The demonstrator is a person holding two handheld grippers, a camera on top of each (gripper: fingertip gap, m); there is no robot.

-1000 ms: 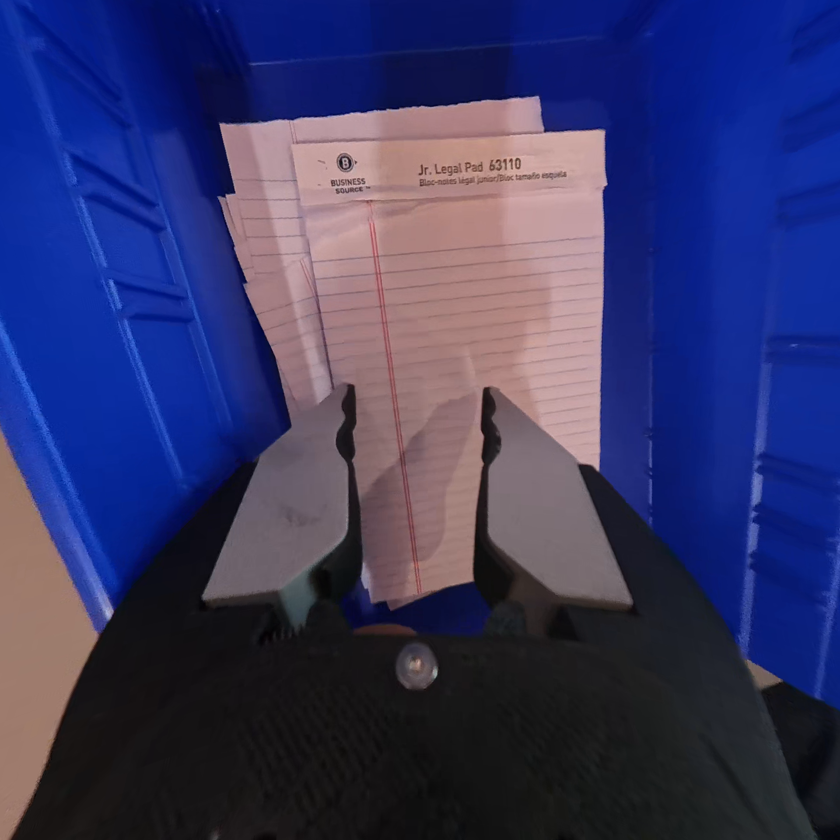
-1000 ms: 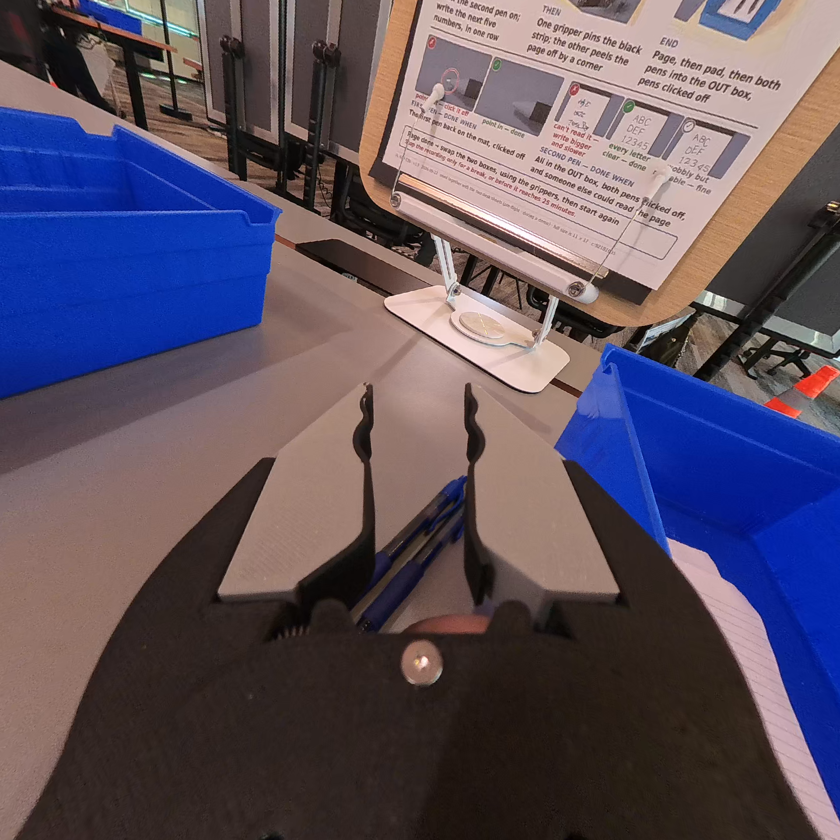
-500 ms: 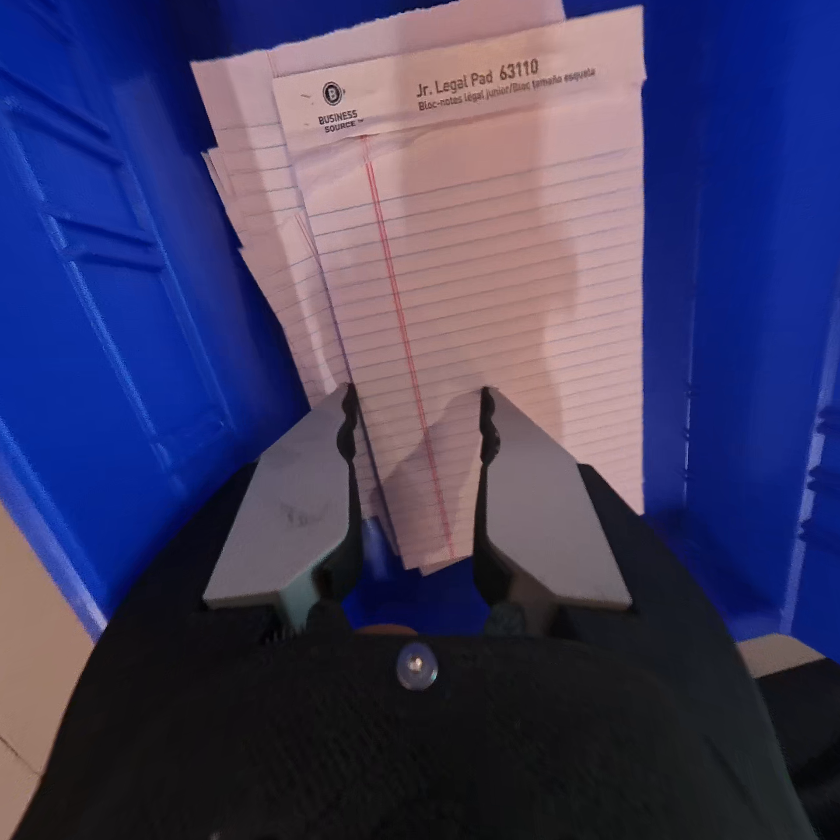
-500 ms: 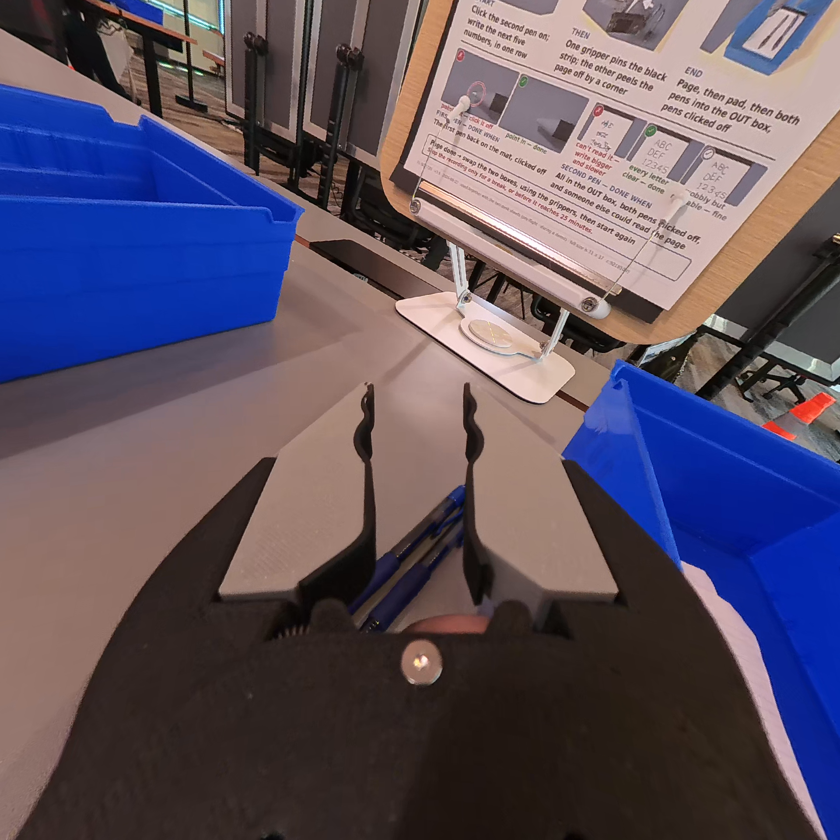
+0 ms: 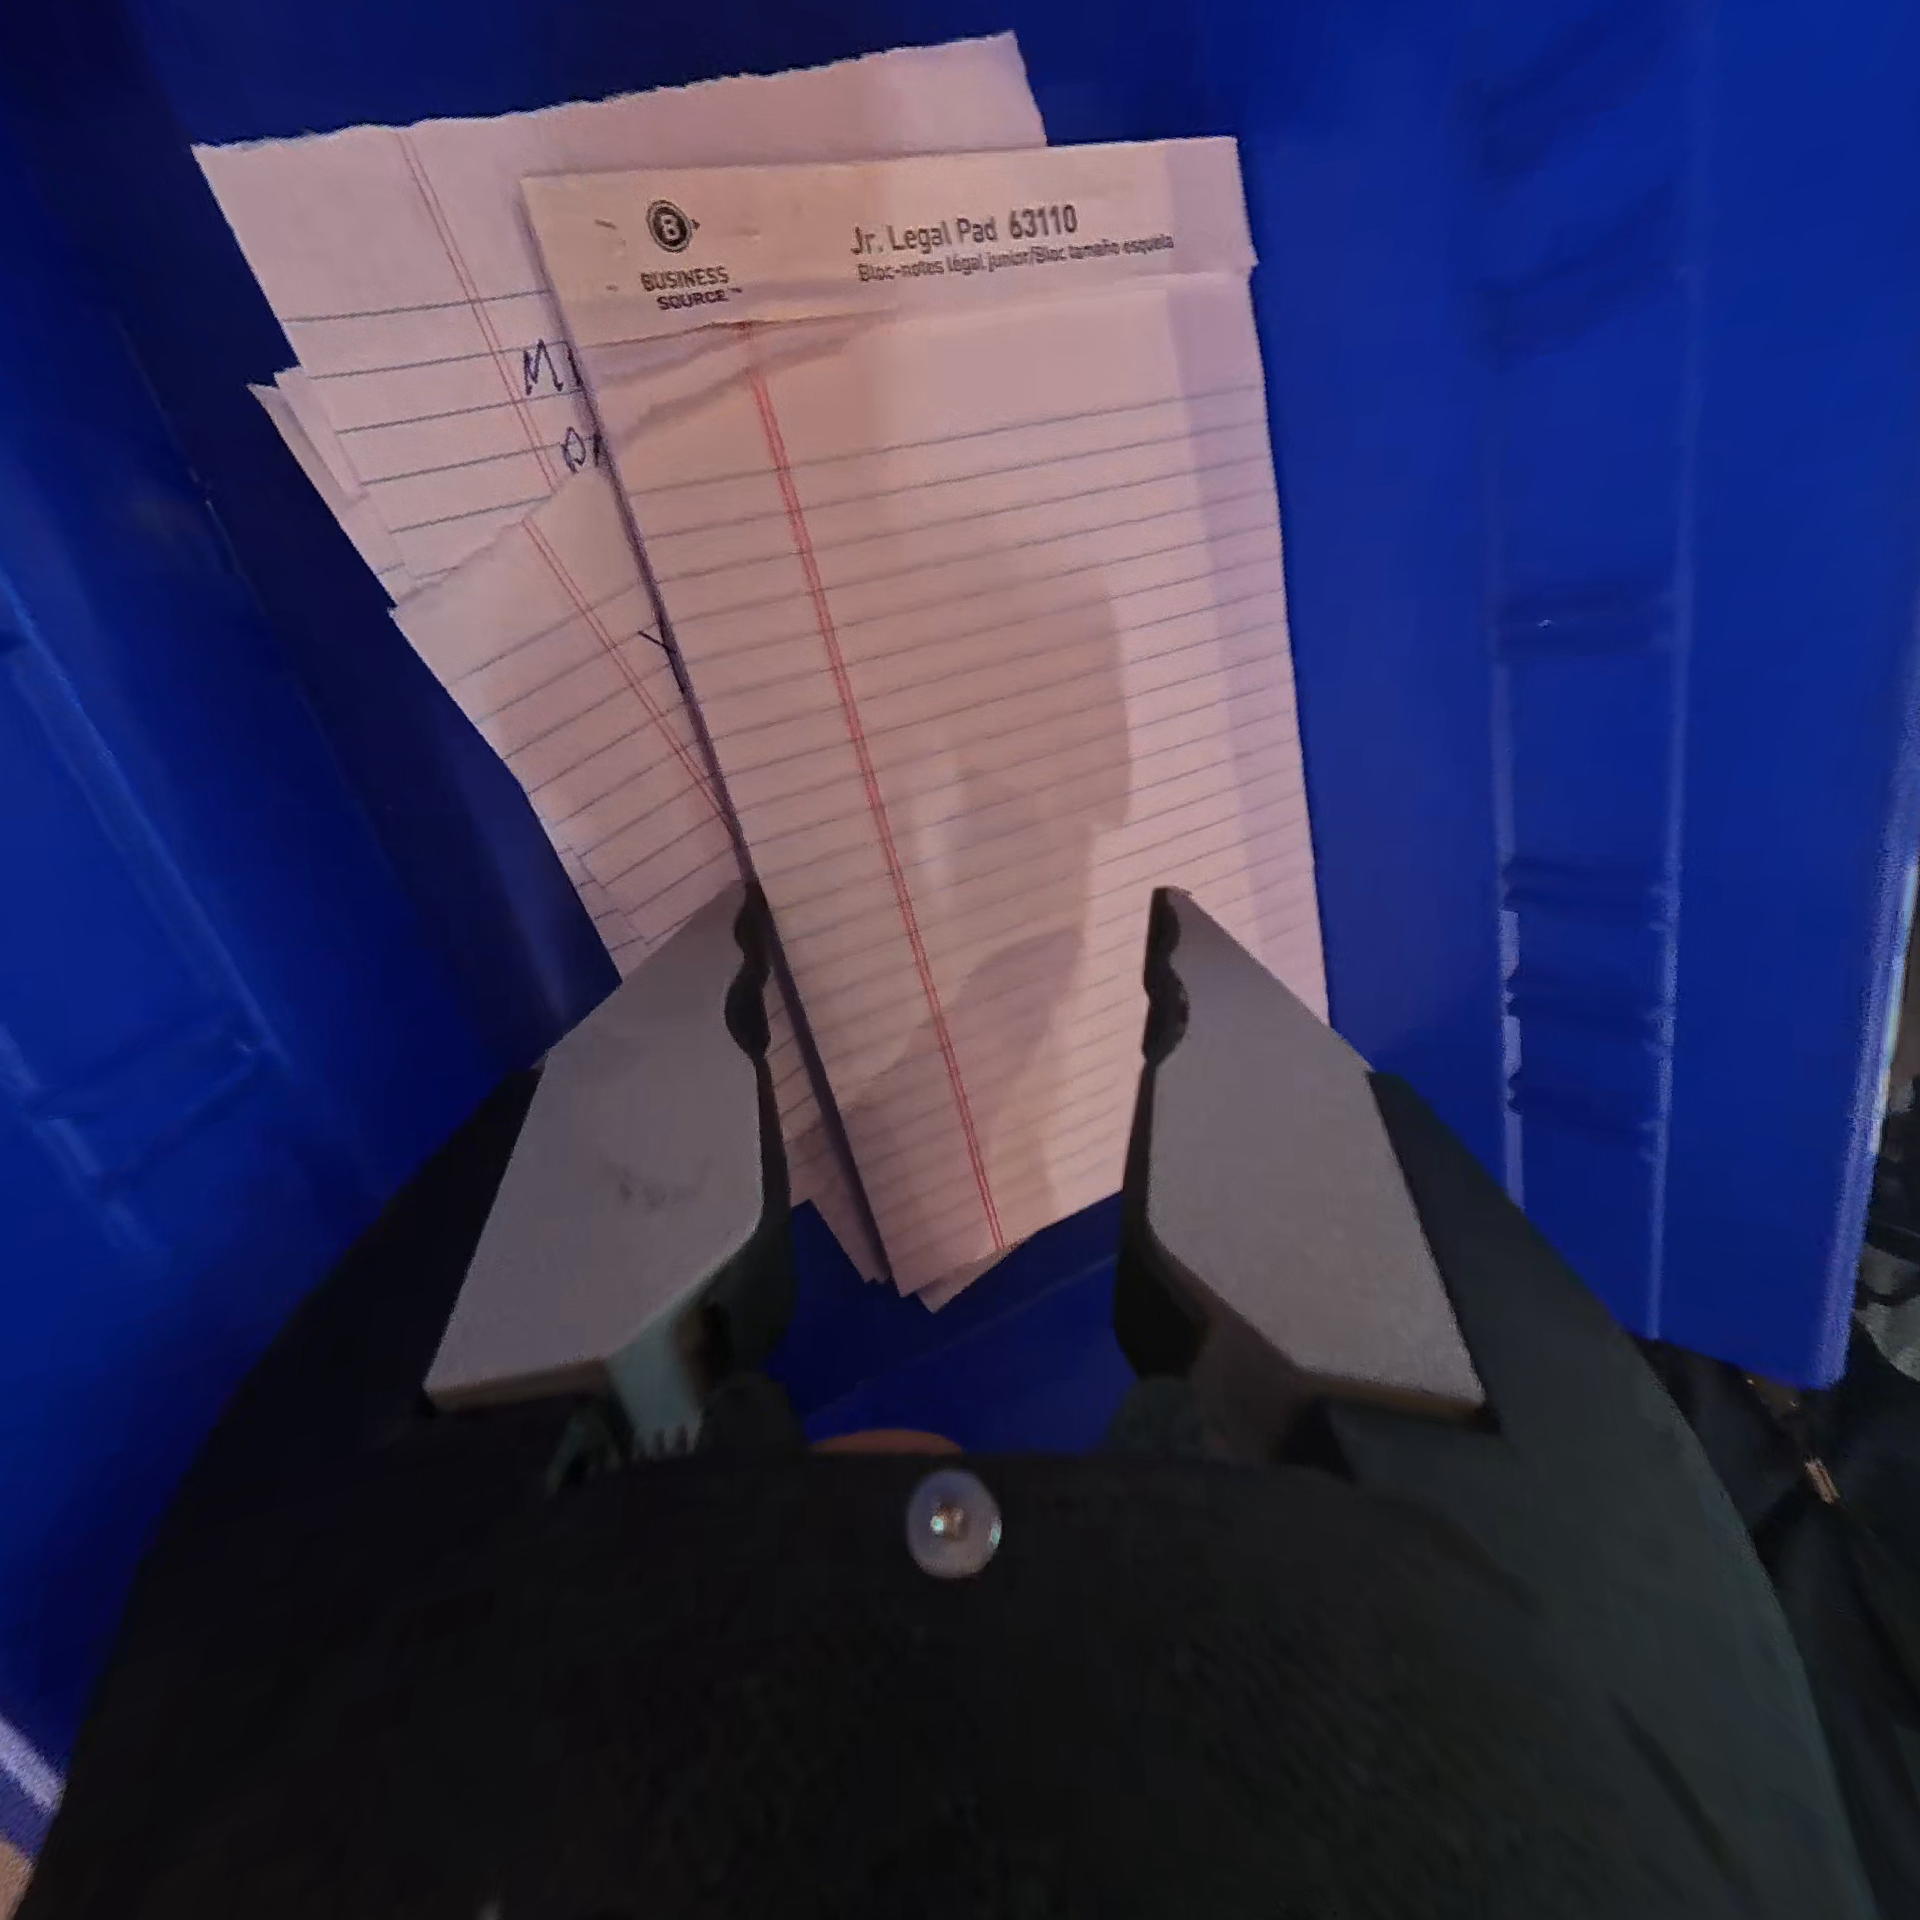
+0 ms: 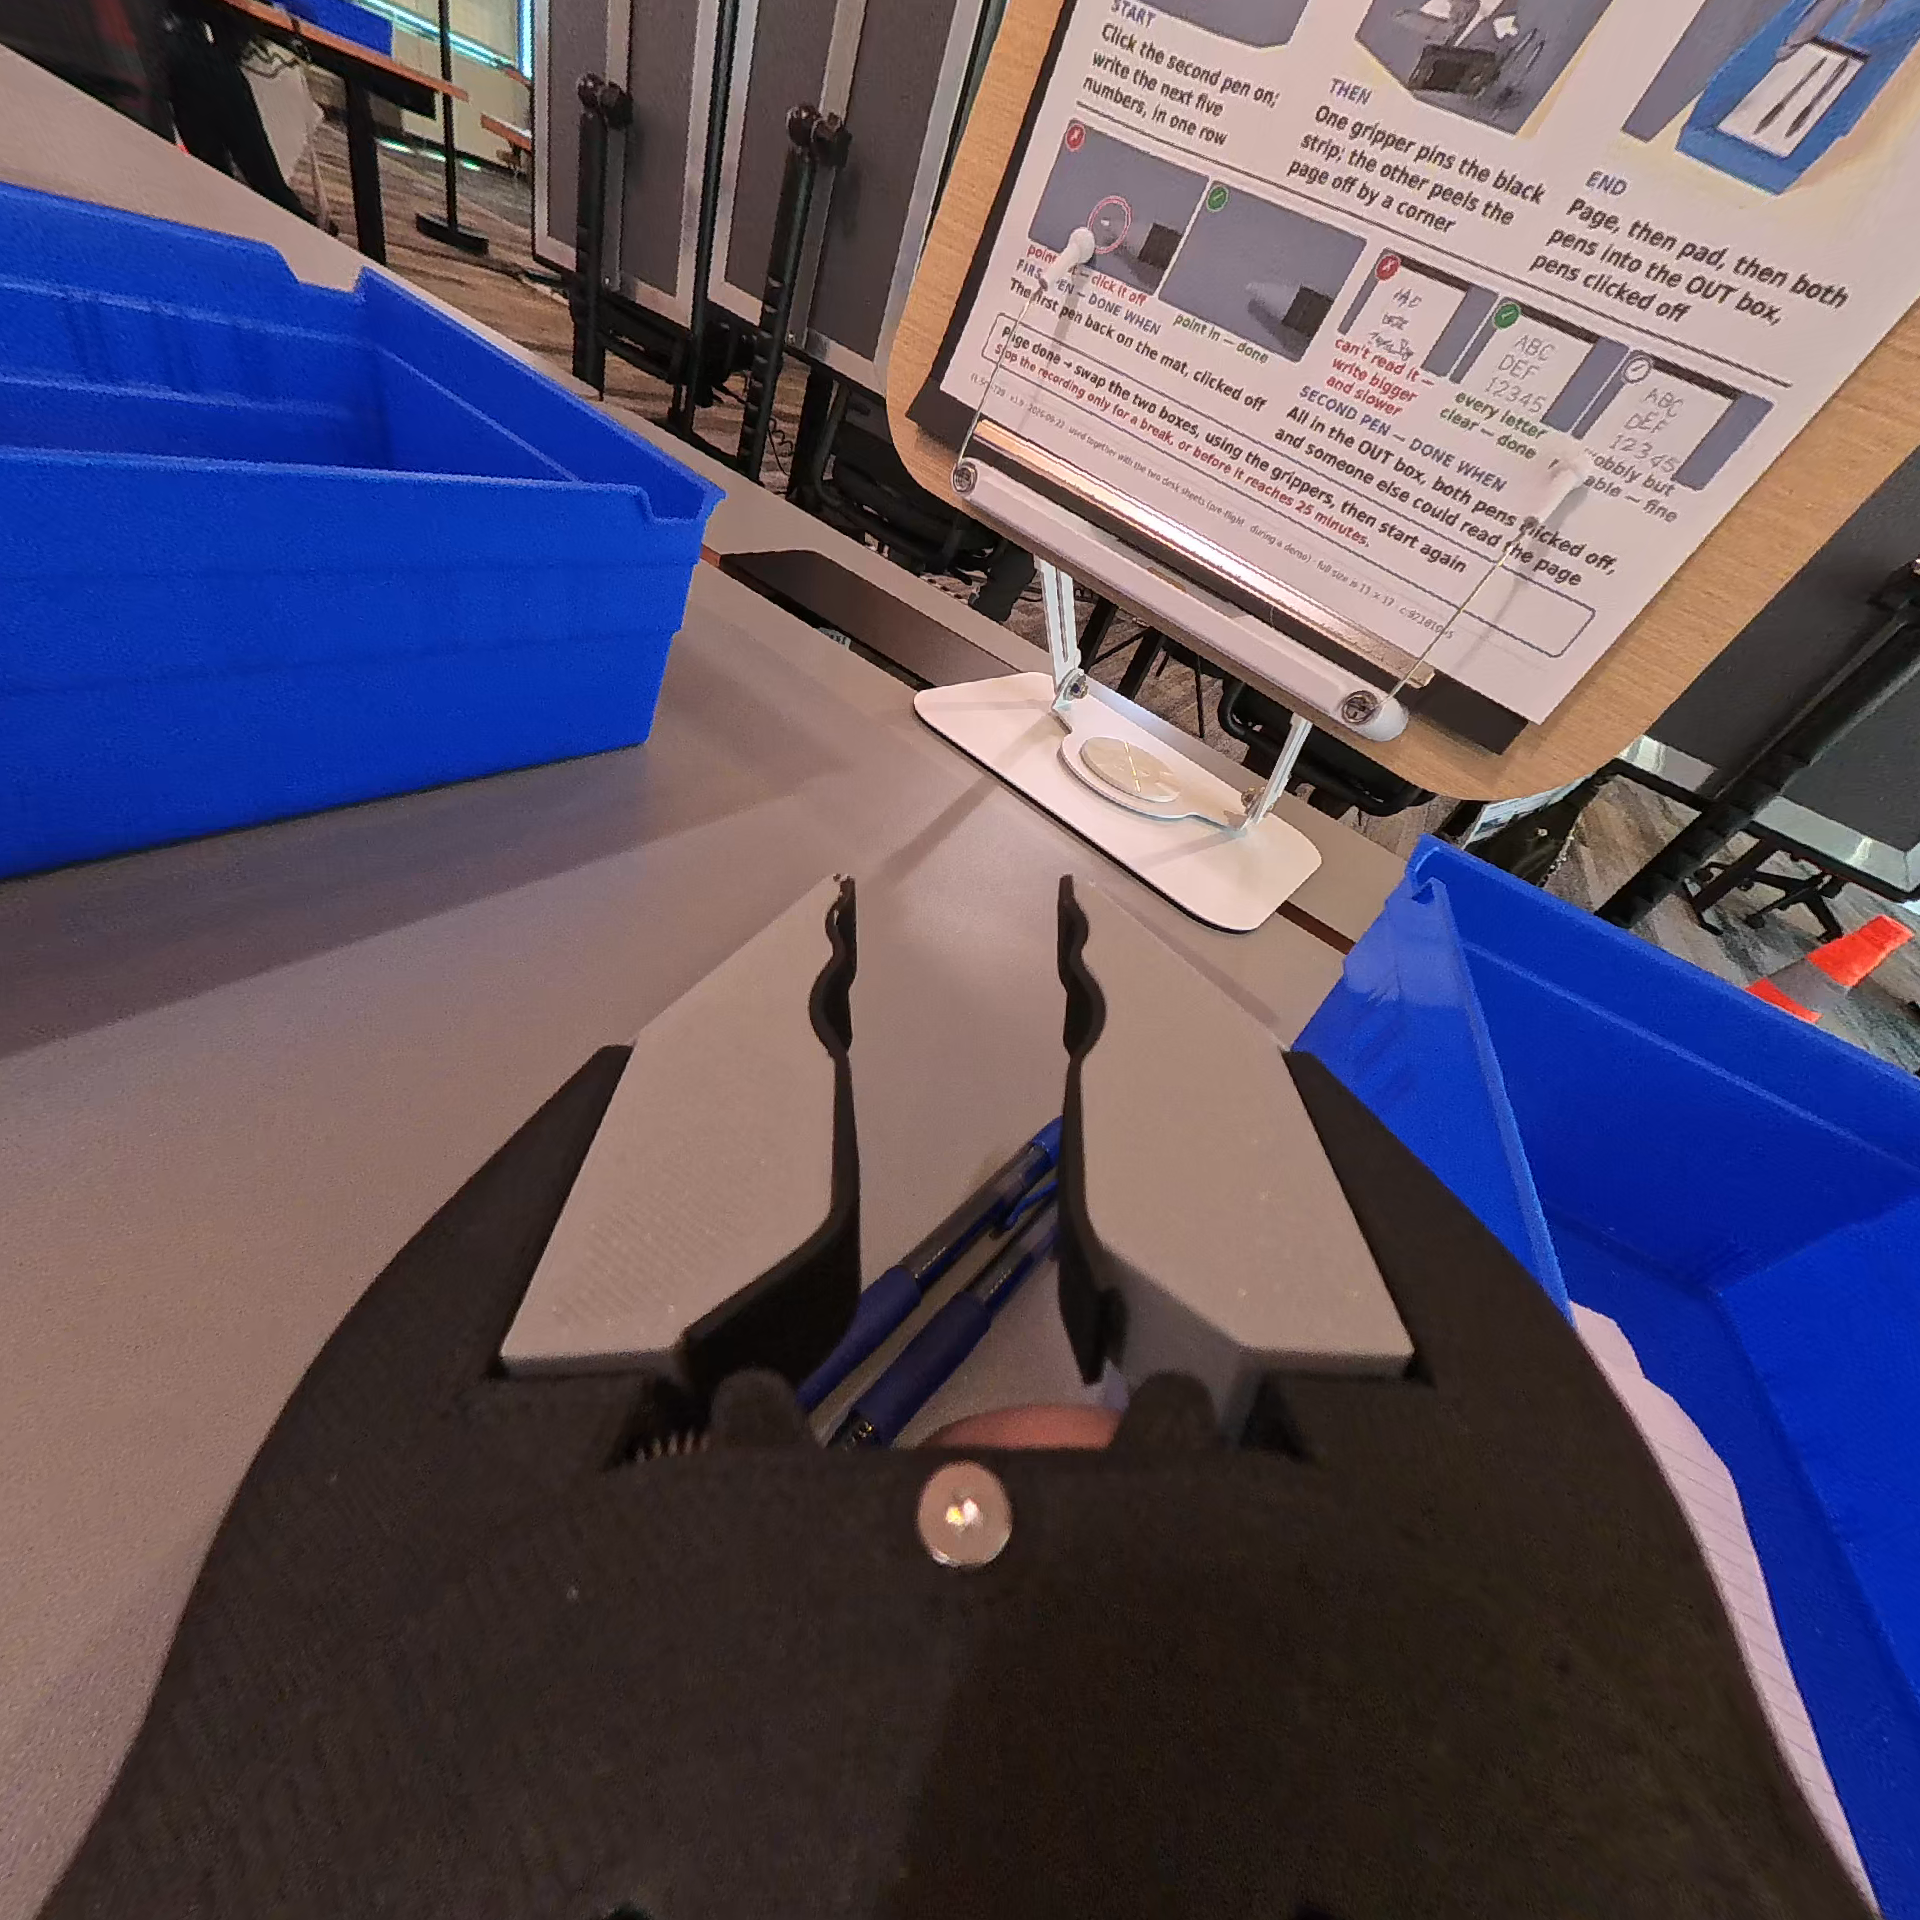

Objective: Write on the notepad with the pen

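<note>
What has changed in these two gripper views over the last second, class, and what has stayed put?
The left gripper opened wider, and the notepad now sits slanted, exposing more loose sheets beside it. Nothing was gripped. The right gripper stayed open above the two blue pens on the table.

Blue bin (image 5: 260,727): smooth glossy plastic. Notepad (image 5: 997,644): matt lined paper; loose sheets (image 5: 436,416) with rough torn top edges. Left gripper (image 5: 951,997): matt grey plastic fingers, finely ribbed black body. Worktop (image 6: 312,1039): smooth matt grey. Pens (image 6: 935,1278): glossy blue plastic.
</note>
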